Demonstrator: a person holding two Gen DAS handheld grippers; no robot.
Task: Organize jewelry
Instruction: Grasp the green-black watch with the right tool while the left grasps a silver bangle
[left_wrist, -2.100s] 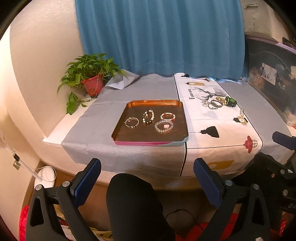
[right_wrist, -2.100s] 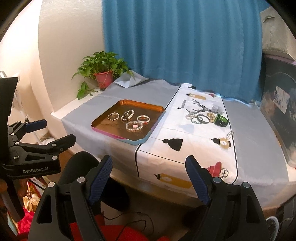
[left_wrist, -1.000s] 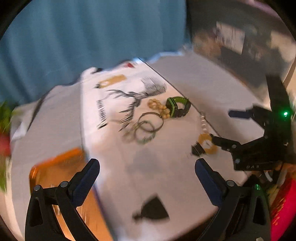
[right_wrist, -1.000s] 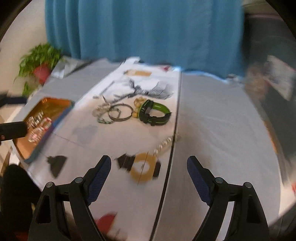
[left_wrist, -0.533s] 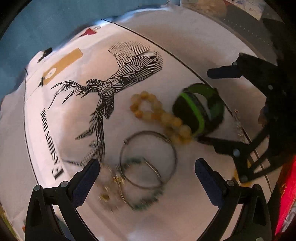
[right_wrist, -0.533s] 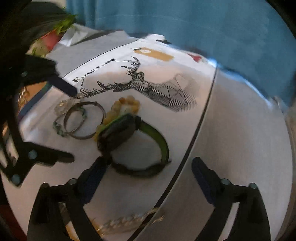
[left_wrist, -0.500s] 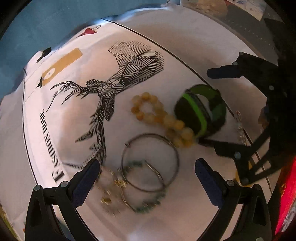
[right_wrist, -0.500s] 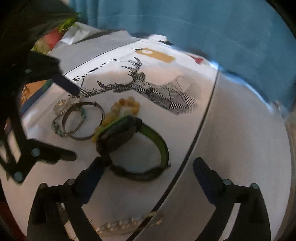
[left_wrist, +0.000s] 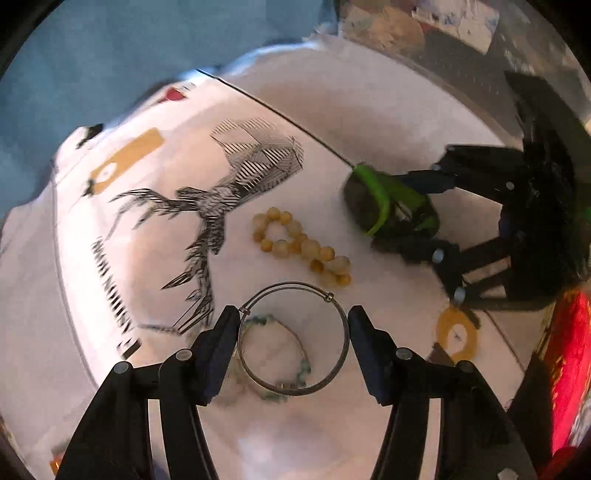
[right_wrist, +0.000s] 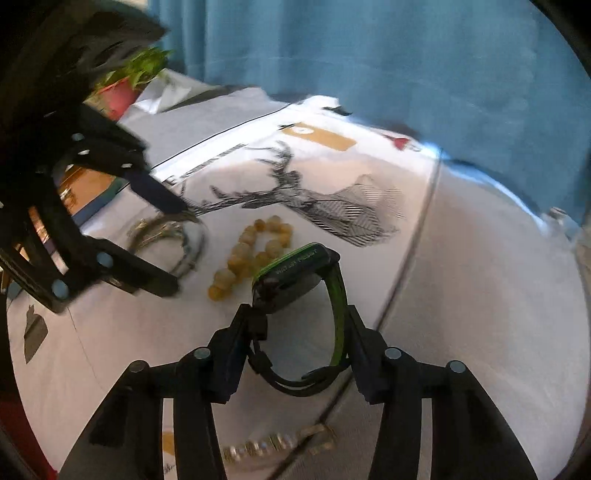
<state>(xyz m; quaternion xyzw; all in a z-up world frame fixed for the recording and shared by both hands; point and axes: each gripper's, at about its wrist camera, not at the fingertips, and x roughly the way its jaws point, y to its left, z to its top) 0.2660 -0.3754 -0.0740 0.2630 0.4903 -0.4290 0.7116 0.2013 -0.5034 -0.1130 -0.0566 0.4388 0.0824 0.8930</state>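
In the left wrist view my left gripper has closed in on a thin metal bangle, one pad touching each side. A green-beaded bracelet lies under the bangle. A yellow bead bracelet lies beyond. In the right wrist view my right gripper is shut on a black and green watch, its pads pressing the strap on both sides. That watch and the right gripper also show at the right of the left wrist view. The left gripper shows at the left of the right wrist view.
All lies on a white cloth with a deer print over a grey table cover. A pearl chain lies near the front edge. An orange tray and a potted plant are at the left. A blue curtain hangs behind.
Both grippers came down to the cloth and narrowed. The left closed around the metal bangle. The right closed on the watch strap.
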